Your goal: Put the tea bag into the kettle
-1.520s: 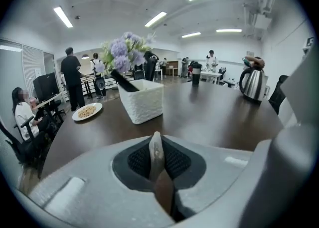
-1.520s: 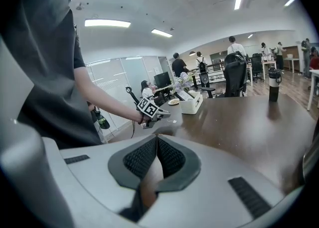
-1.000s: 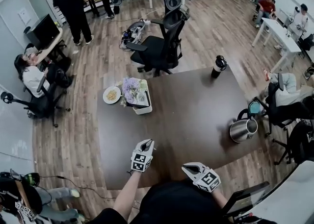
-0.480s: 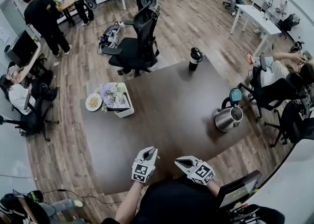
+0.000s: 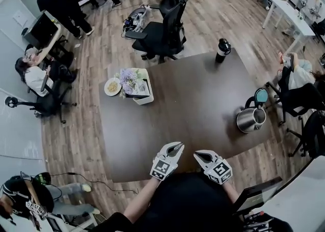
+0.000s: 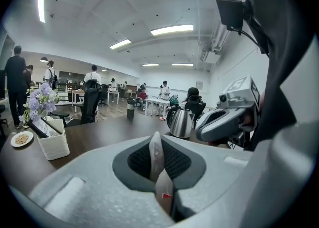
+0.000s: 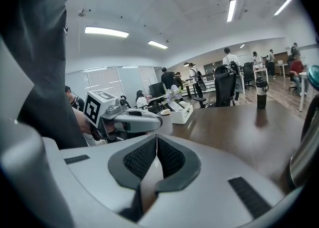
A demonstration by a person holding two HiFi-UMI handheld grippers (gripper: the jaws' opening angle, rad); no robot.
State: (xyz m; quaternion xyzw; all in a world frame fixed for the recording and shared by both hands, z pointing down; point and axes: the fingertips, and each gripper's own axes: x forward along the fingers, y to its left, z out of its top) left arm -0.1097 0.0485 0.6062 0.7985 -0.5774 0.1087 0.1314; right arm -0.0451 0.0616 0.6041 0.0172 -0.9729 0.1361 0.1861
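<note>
The left claw point(image 5: 175, 148) is pinched shut on the tea bag point(image 6: 156, 154), holding it above the bench point(image 5: 193, 99) ready for the open-lidded kettle point(image 5: 250, 120) well ahead to its right, while the right claw point(image 5: 199, 155) waits just beside it, closed and empty.
</note>
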